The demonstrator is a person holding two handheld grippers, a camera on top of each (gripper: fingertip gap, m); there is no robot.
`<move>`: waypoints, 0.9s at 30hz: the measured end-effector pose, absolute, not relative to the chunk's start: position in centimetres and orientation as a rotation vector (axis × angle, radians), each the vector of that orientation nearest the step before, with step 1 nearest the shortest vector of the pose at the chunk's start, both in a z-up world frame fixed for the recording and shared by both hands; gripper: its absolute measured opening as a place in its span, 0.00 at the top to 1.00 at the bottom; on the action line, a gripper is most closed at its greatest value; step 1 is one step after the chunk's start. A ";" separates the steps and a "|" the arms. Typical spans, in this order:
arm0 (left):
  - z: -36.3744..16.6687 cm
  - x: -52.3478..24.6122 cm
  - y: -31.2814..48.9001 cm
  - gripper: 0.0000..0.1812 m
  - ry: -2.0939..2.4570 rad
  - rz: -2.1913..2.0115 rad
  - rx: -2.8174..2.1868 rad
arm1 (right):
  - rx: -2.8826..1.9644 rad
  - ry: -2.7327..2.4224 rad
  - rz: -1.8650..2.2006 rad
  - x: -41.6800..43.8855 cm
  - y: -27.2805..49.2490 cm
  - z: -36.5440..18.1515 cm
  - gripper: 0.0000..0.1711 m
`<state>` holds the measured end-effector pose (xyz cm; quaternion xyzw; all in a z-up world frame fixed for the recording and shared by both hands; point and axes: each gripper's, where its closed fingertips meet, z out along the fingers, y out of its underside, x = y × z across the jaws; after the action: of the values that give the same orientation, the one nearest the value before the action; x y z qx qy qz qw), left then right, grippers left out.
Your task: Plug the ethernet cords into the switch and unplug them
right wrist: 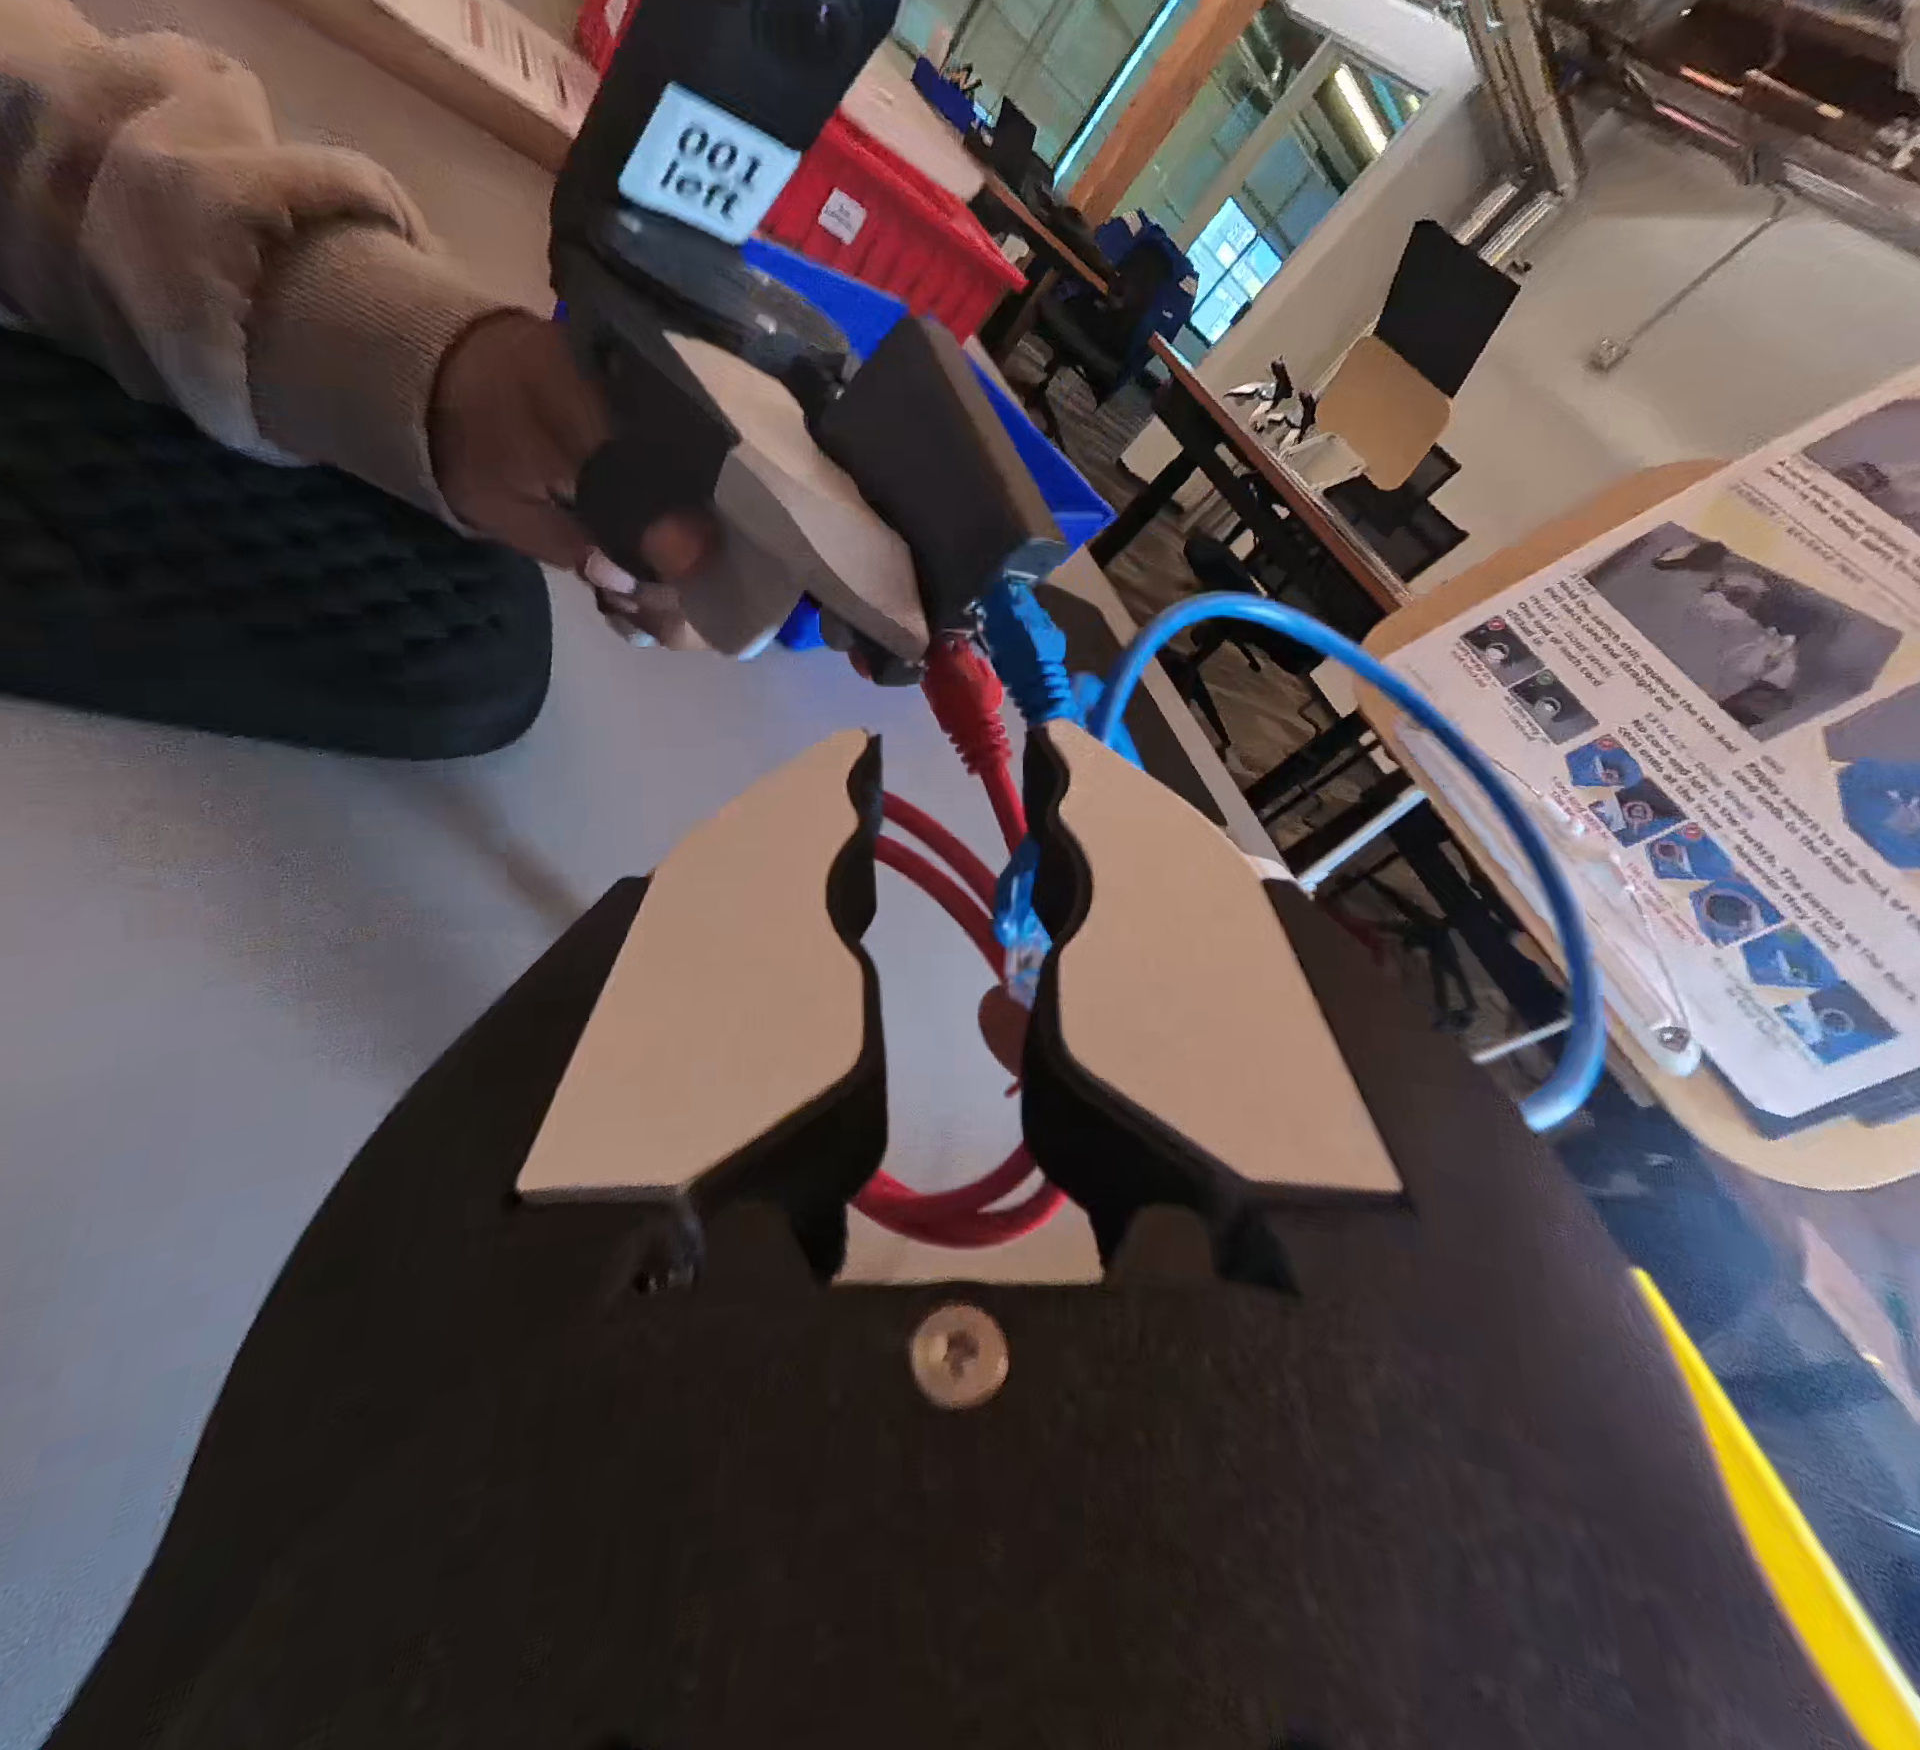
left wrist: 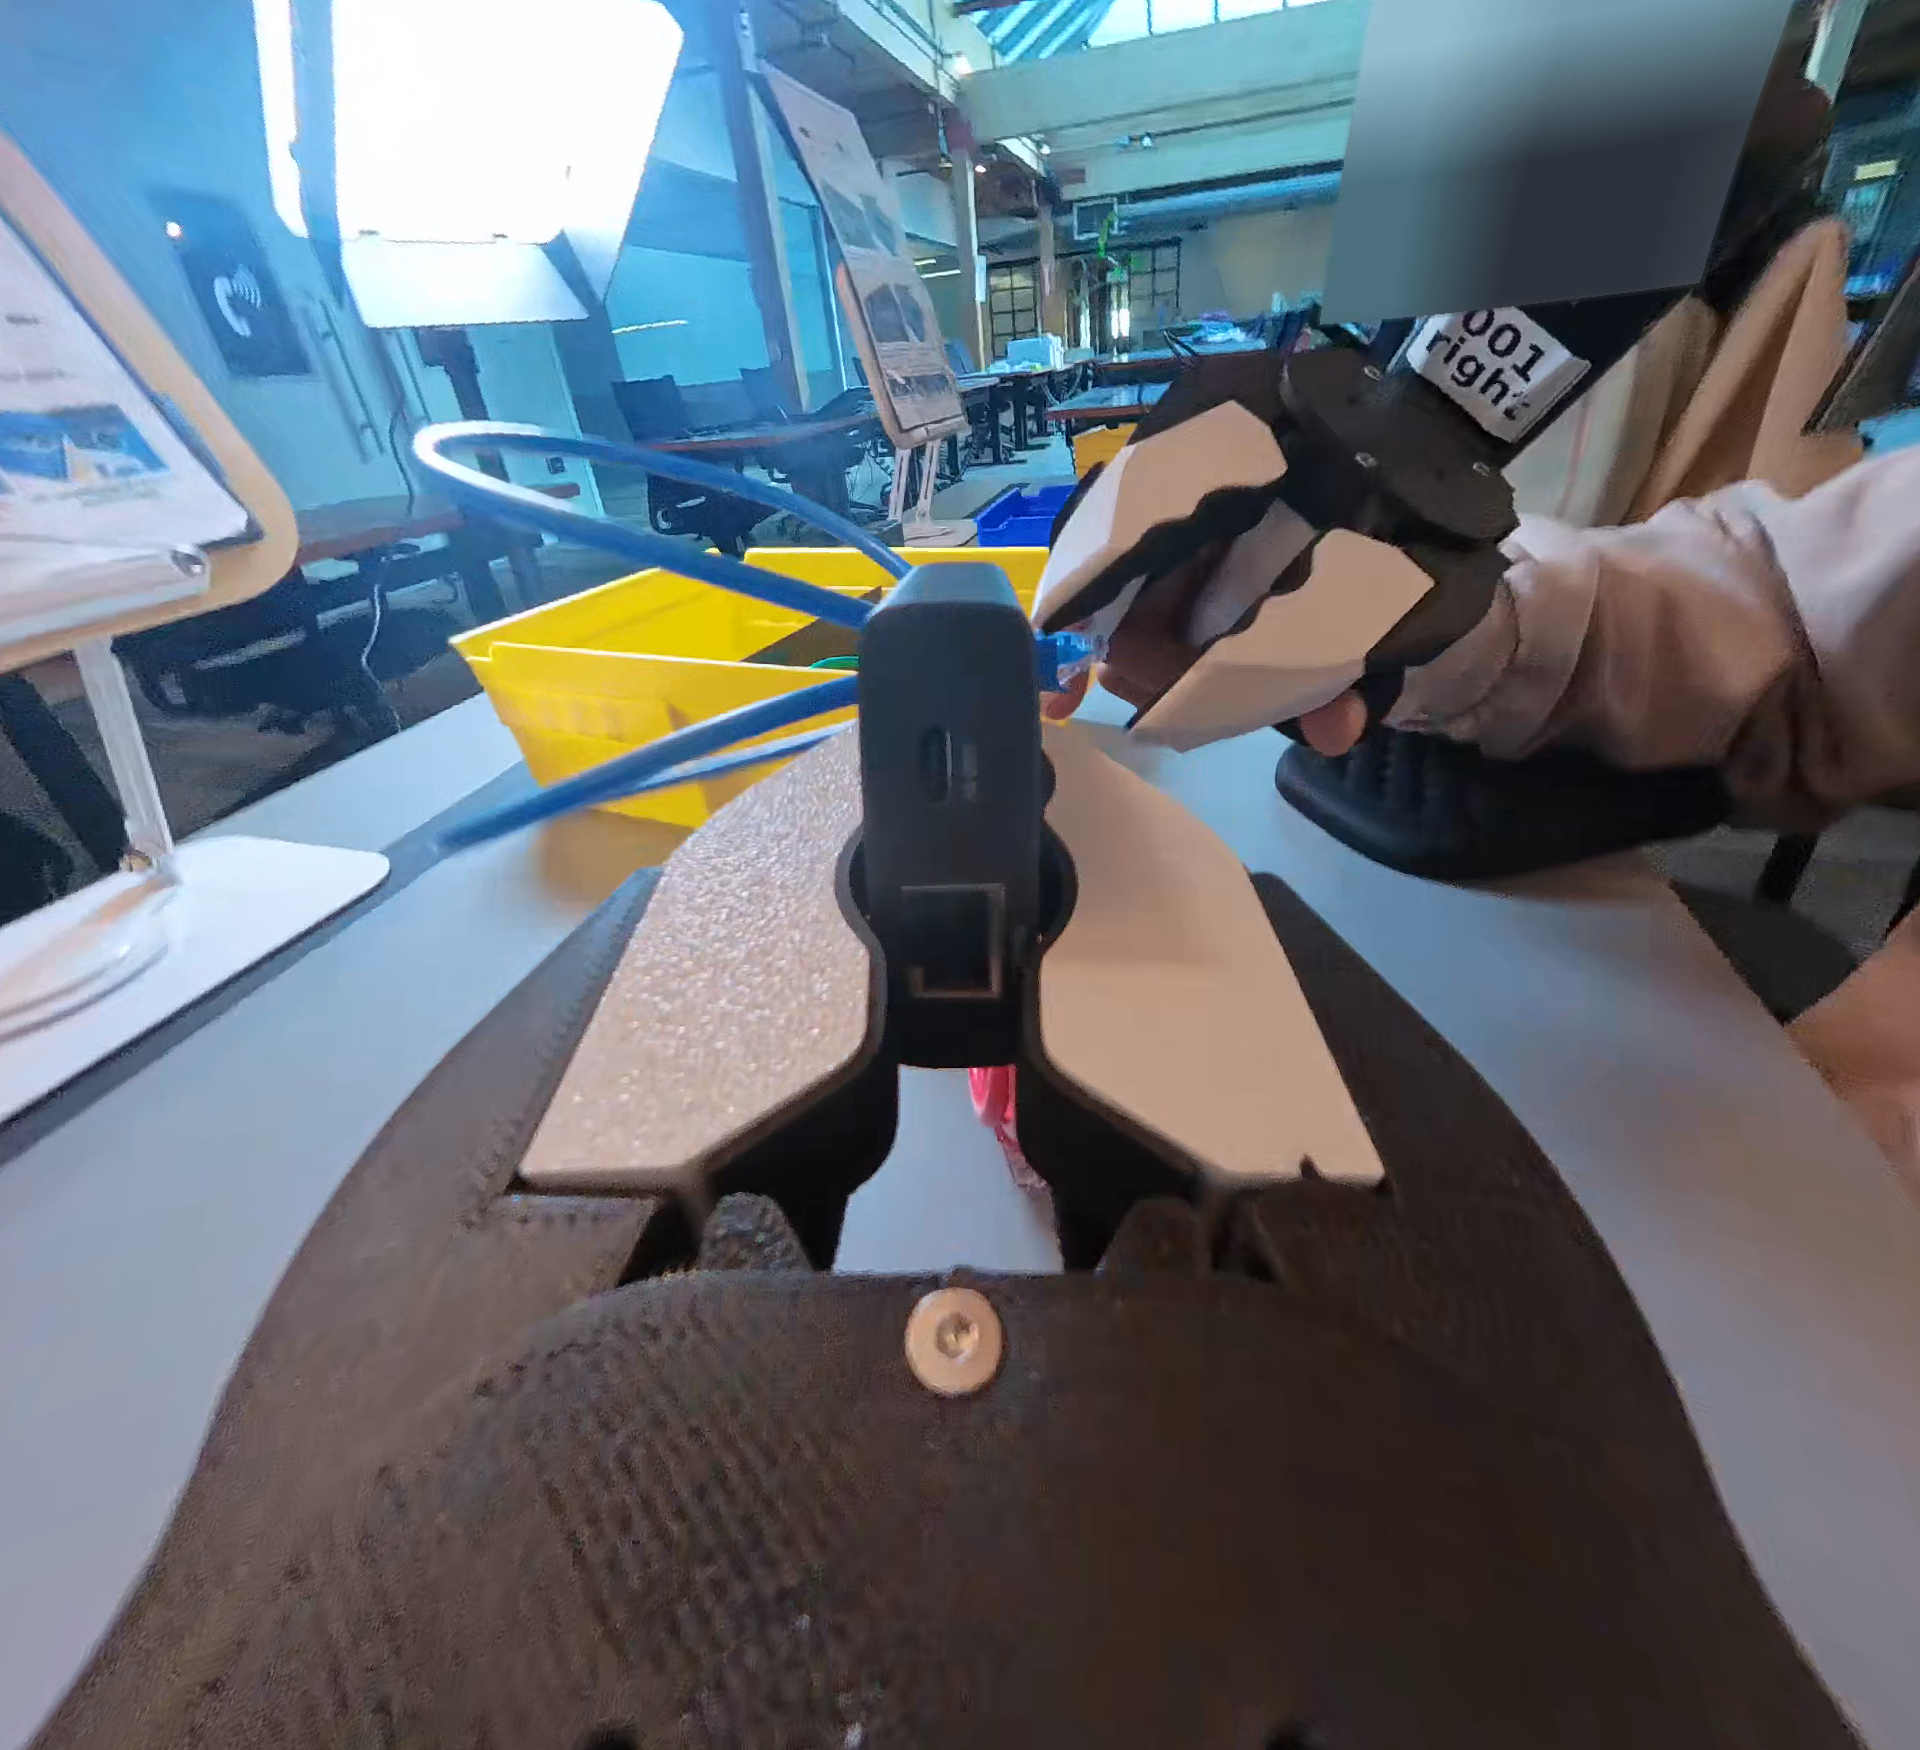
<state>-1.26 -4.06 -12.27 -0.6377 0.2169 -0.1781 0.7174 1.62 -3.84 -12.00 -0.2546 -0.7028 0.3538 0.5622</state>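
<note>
My left gripper is shut on the black switch and holds it upright above the grey table. In the right wrist view the switch has a blue plug and a red plug in its ports. The blue cord loops off to the right. The red cord coils on the table. My right gripper is open just below the plugs; a second blue plug lies against its right finger's inner face. In the left wrist view the right gripper sits by the blue plug.
A yellow bin stands behind the switch. An instruction sheet on a stand is at the left and also shows in the right wrist view. A black padded mat lies under the right forearm. Blue and red bins stand farther back. Both grippers' tips are close together, under 4 cm apart.
</note>
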 end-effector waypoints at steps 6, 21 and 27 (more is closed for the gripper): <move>-12.8 -0.1 -4.3 0.88 0.664 -0.116 -1.405 | -0.435 -1.672 0.418 2.2 -3.5 -12.4 0.89; -12.2 2.2 -4.3 0.88 0.999 0.130 -1.256 | -0.326 -1.846 0.447 2.0 -4.2 -11.8 0.91; -10.9 -1.0 -1.9 0.88 0.984 0.090 -1.395 | -0.367 -1.924 0.387 -0.8 -1.8 -10.2 0.91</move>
<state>-0.98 -1.87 -10.92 -0.6155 0.4341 0.0395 0.6566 -0.80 -1.77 -10.19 -0.1544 -0.8100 0.1631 0.5417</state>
